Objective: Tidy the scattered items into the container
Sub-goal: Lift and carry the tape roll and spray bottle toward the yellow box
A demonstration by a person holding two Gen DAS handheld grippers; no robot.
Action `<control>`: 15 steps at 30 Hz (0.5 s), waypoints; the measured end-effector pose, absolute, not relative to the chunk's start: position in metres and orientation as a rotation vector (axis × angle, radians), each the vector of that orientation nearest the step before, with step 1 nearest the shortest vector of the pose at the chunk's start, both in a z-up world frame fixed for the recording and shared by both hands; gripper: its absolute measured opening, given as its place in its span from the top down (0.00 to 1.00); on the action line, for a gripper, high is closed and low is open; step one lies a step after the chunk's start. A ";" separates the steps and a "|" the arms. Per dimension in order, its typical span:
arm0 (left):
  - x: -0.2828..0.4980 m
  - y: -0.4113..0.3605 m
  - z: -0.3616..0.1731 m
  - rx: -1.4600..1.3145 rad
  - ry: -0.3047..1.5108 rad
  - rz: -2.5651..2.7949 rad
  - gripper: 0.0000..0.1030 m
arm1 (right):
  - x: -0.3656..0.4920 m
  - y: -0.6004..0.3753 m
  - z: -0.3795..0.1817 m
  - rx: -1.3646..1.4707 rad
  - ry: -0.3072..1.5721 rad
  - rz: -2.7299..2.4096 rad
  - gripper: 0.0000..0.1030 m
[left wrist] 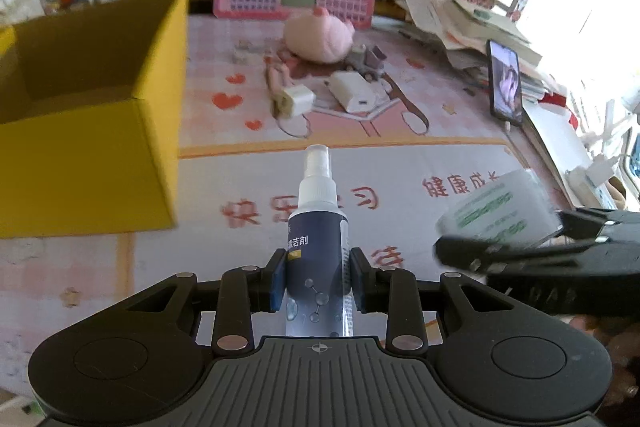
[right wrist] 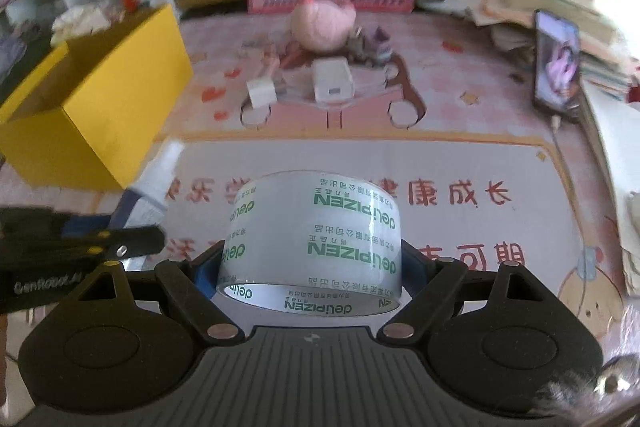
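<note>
While the white-capped spray bottle with a dark label [left wrist: 318, 227] is clamped between the jaws of the left gripper [left wrist: 318, 279], the clear roll of packing tape [right wrist: 316, 239] is clenched by the right gripper [right wrist: 312, 267]; both are carried above the tabletop [left wrist: 420, 163]. The open yellow cardboard box [left wrist: 80, 131] lies at ten o'clock. Judged risk: both grippers converging on one opening may collide, or the smooth roll may slip. The tape's green print reads "deli PIZEN".
</note>
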State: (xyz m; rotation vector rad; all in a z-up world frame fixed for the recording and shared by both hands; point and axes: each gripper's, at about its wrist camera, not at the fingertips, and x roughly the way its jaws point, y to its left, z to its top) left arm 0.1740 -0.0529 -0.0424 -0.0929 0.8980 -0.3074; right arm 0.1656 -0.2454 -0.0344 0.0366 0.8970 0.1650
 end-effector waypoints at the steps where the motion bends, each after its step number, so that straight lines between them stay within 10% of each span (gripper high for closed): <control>1: 0.171 -0.046 -0.040 -0.091 0.892 -0.312 0.71 | 0.162 -0.242 -0.031 0.042 0.887 0.150 0.19; 15: 0.101 0.050 -0.025 -0.115 0.829 -0.280 0.71 | 0.094 -0.152 -0.018 -0.019 0.852 0.148 0.19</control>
